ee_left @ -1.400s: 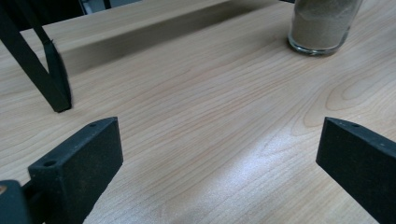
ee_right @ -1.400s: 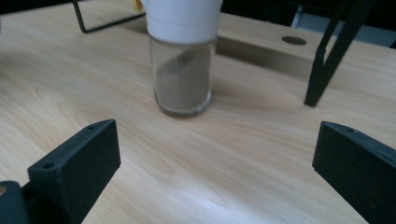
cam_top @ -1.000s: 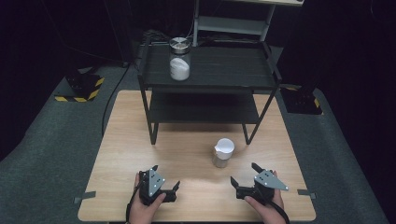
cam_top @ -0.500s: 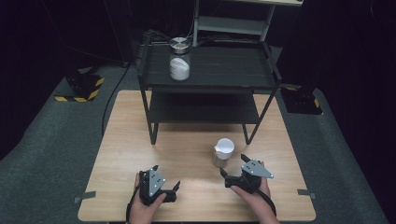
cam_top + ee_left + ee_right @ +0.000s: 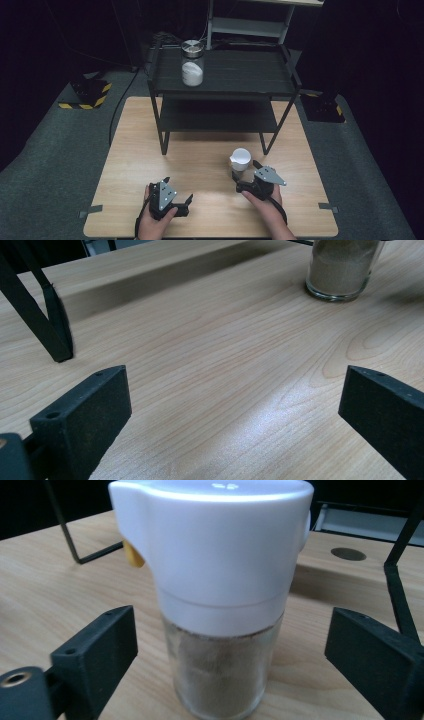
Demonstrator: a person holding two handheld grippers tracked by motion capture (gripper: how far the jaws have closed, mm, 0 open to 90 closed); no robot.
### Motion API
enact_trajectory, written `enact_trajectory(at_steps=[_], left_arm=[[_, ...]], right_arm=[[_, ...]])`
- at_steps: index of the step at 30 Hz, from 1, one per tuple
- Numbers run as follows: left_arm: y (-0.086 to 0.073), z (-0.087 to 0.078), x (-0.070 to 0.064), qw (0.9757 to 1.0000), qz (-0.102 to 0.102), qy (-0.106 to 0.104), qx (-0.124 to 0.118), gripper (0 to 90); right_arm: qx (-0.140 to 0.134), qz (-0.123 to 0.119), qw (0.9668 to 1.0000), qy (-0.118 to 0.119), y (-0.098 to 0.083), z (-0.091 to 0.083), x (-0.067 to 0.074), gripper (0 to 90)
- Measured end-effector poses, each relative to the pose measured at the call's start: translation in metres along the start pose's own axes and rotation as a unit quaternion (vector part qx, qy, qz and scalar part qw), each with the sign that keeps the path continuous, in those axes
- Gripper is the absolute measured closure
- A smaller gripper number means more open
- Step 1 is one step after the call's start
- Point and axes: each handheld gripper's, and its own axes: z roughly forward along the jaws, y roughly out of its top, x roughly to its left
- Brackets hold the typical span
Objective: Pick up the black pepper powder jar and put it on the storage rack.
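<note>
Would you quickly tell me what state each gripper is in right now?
Left gripper: open, holding nothing.
Right gripper: open, jaws just closing around the white-capped glass shaker of brown powder, not yet touching.

The left gripper (image 5: 235,405) sits low over the wooden table (image 5: 210,355), its two black jaws set wide apart with bare tabletop between them. Landmark: the glass jar (image 5: 341,270), upright, holding tan powder. Relative to the jar, the jaws are nearer the camera; a black shelf leg (image 5: 50,325) stands far left.
</note>
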Motion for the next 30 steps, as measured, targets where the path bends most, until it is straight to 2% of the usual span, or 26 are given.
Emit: enact_trajectory(at_steps=[5,12,17,30], left_arm=[[0.000,0.000,0.001,1.0000,-0.001,-0.002,0.000,0.6],[-0.001,0.000,0.001,1.0000,-0.004,-0.002,-0.002,0.6],[-0.001,0.000,0.002,1.0000,-0.004,-0.003,-0.002,0.6],[0.000,0.000,0.001,1.0000,-0.003,-0.003,-0.001,0.6]], right_arm=[[-0.008,0.005,1.0000,-0.001,-0.003,0.007,0.002,12.9],[-0.026,0.006,0.9996,-0.007,-0.003,0.013,0.009,22.9],[-0.028,0.003,0.9995,-0.011,-0.002,0.016,0.013,29.9],[-0.022,-0.006,0.9997,-0.009,0.001,0.015,0.010,30.9]])
